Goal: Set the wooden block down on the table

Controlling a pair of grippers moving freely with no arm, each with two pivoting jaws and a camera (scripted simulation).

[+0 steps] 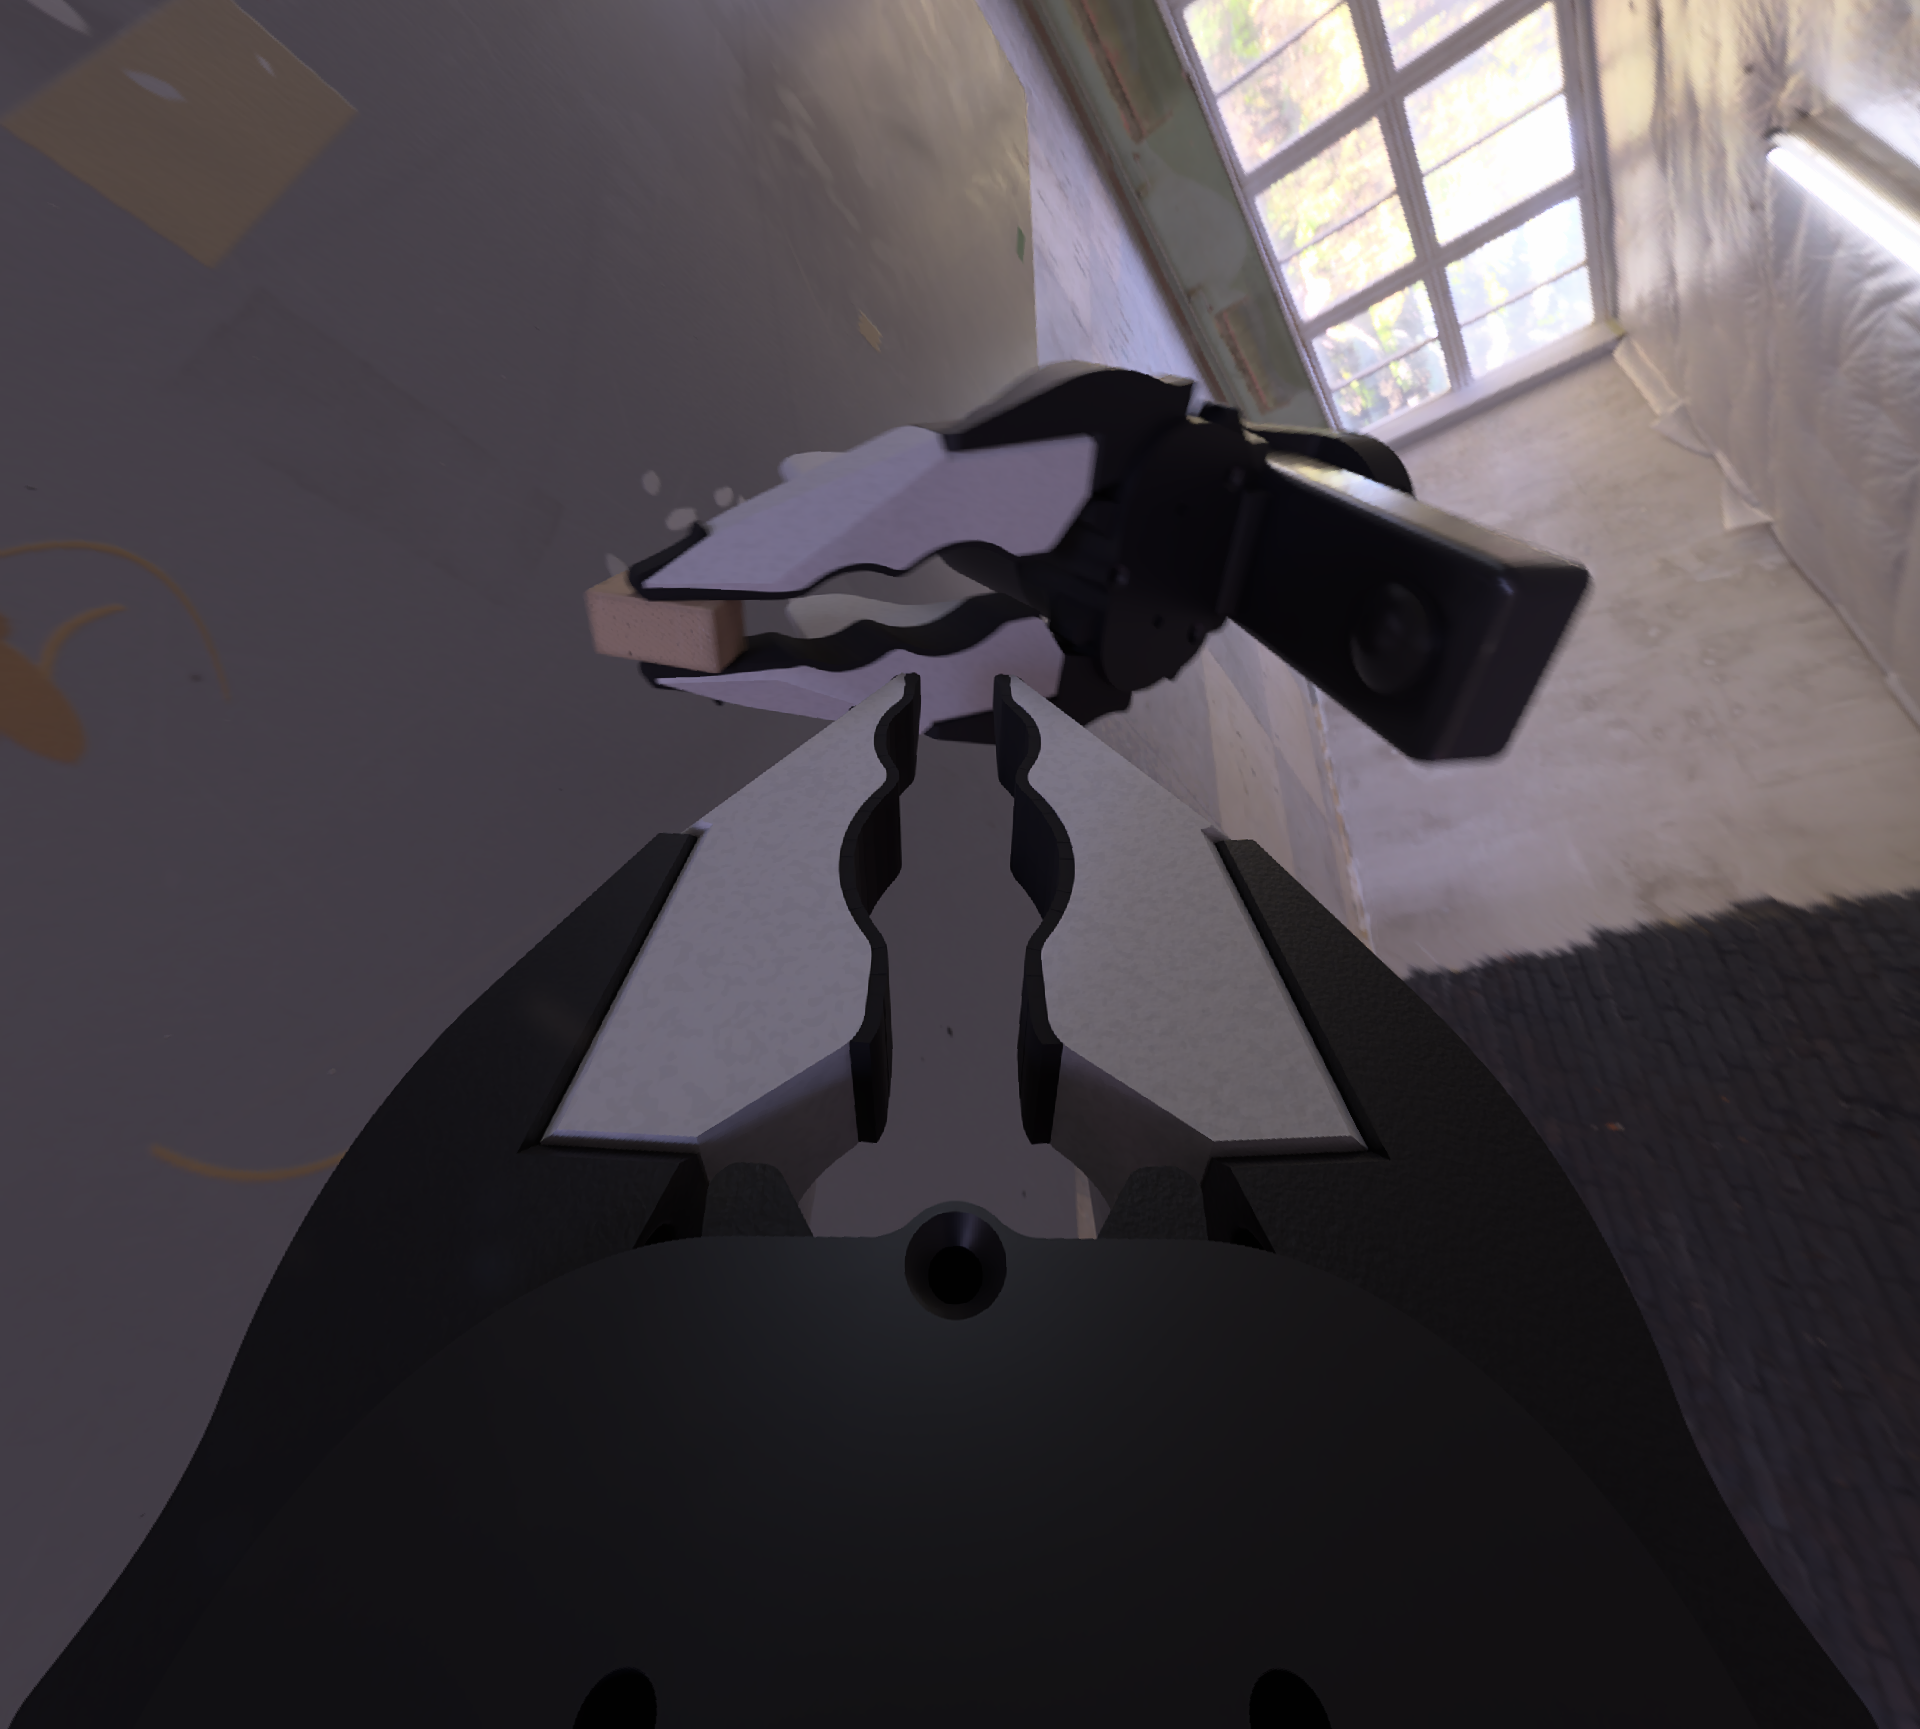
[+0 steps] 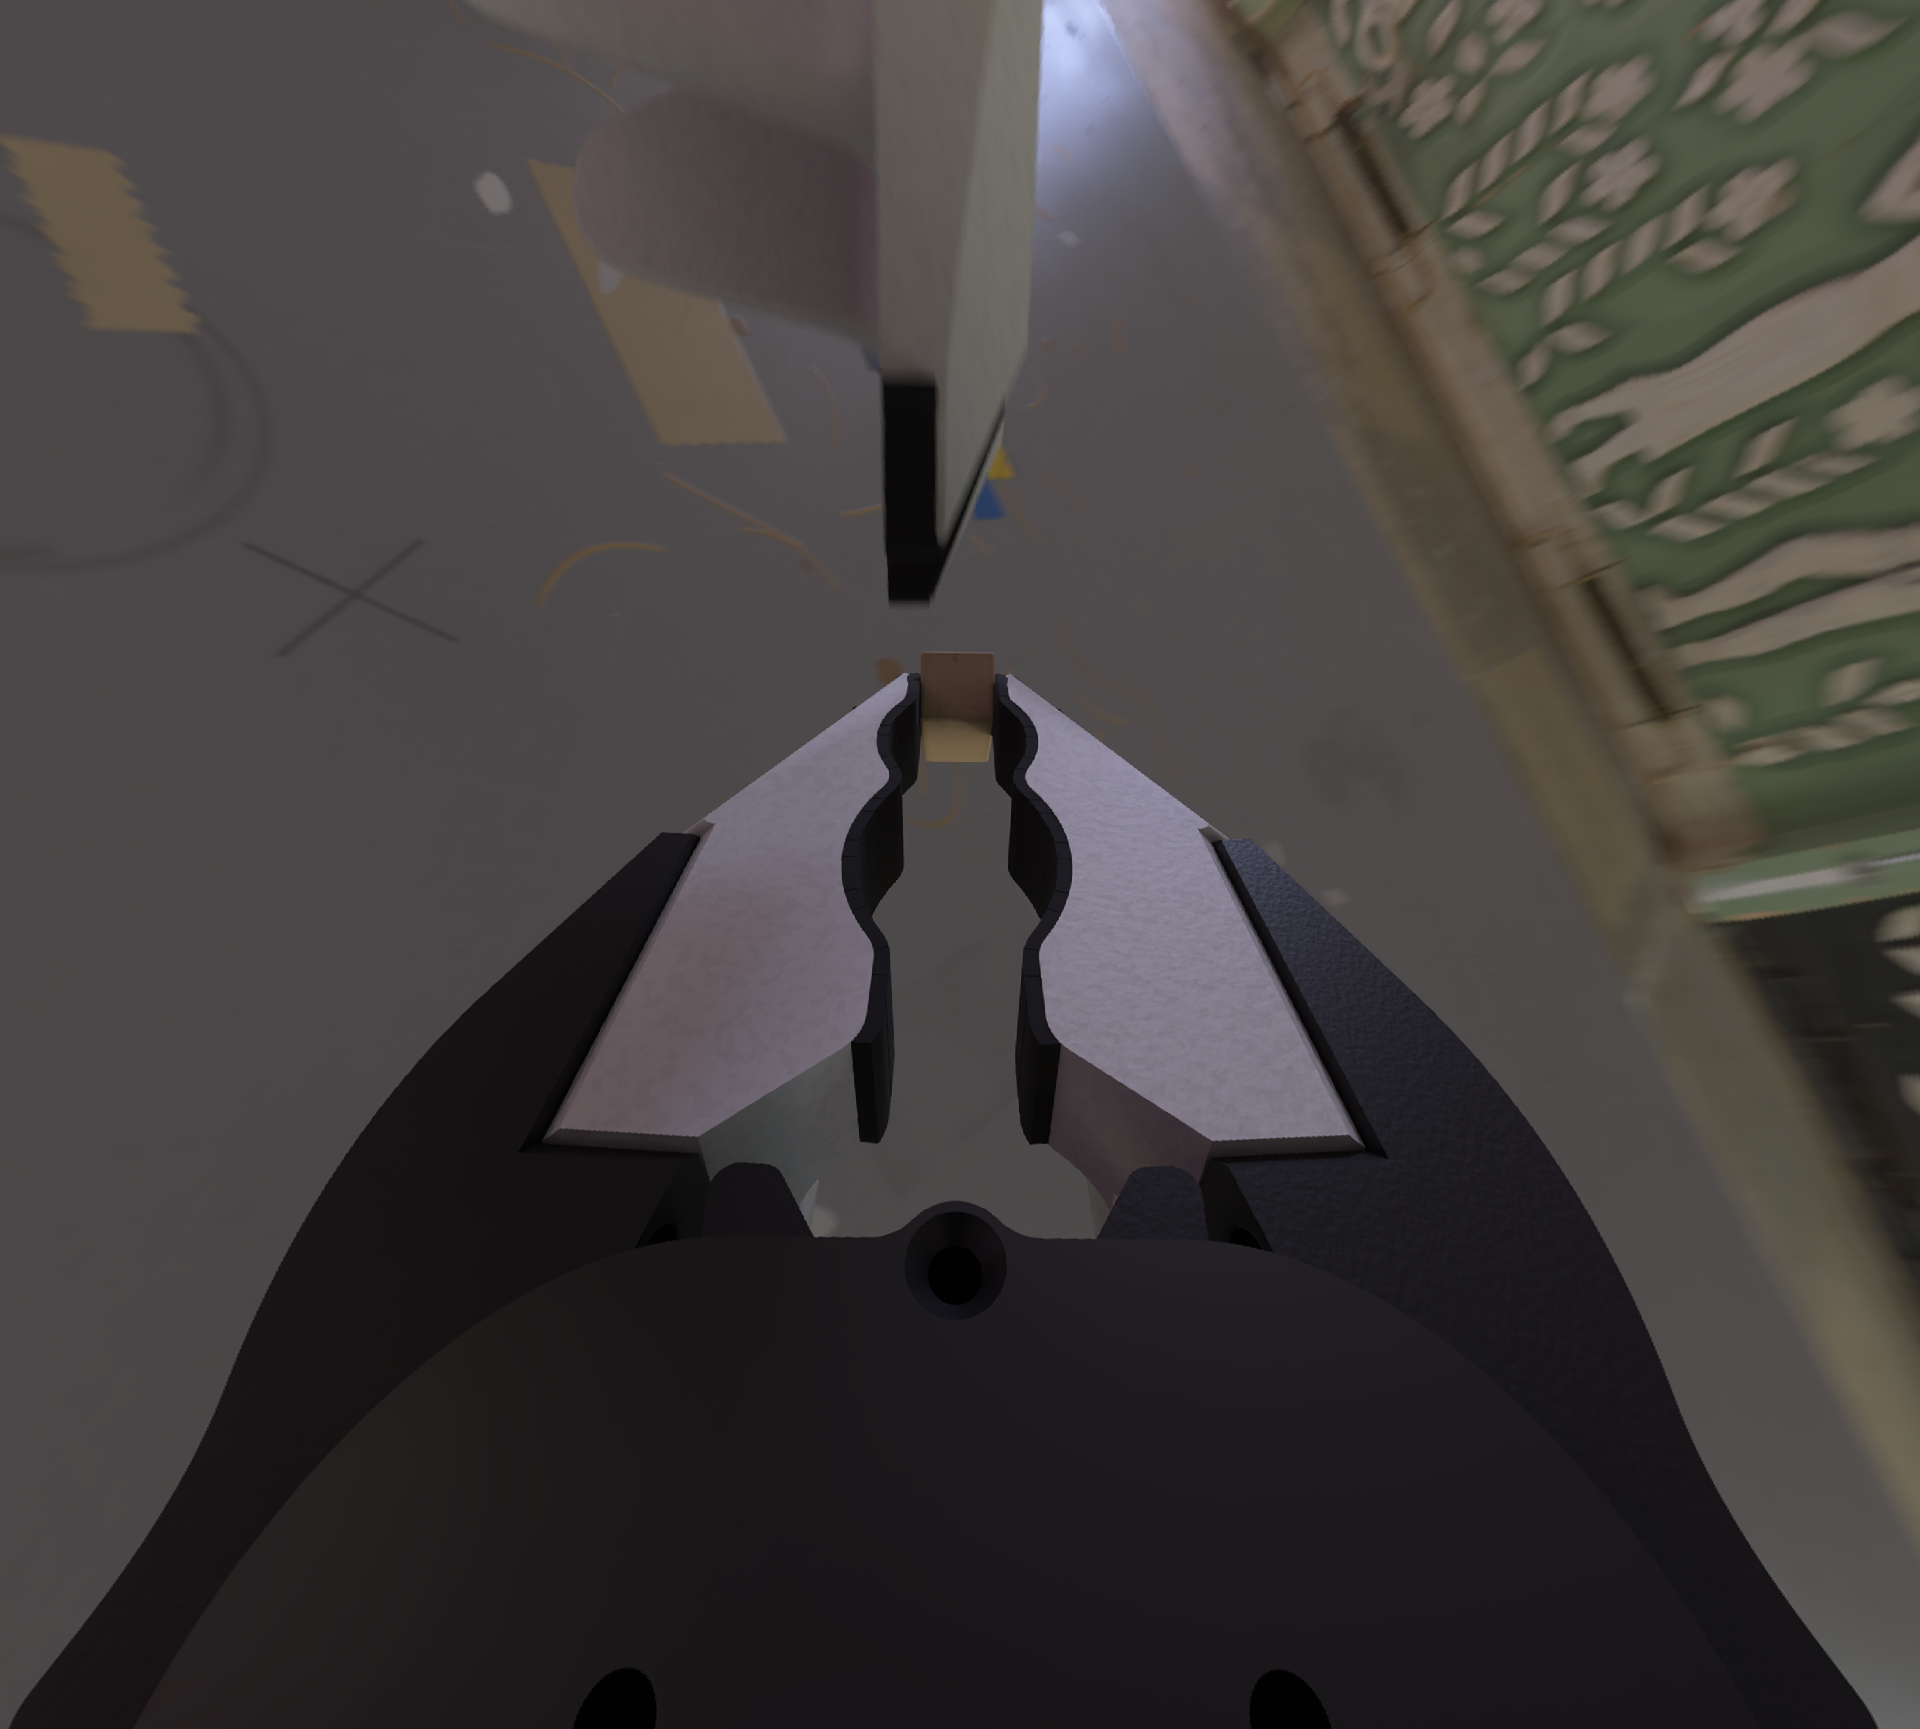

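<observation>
The wooden block (image 2: 956, 680) is a small tan piece held between the fingertips of my right gripper (image 2: 957, 713), which is shut on it over the grey table (image 2: 416, 744). In the left wrist view the right gripper (image 1: 644, 630) lies sideways ahead of me, with the block (image 1: 670, 632) sticking out at its tips toward the left. How high the block is above the table (image 1: 416, 432) I cannot tell. My left gripper (image 1: 956, 687) is open with a narrow gap and empty, just behind the right gripper's fingers.
A pale boxy object with a black base (image 2: 935, 173) stands on the table beyond the block. Tan patches (image 2: 675, 349) and thin marks lie on the tabletop. The table edge (image 1: 1034, 225) runs to the right, with a window (image 1: 1382, 121) and dark floor (image 1: 1662, 1108) beyond.
</observation>
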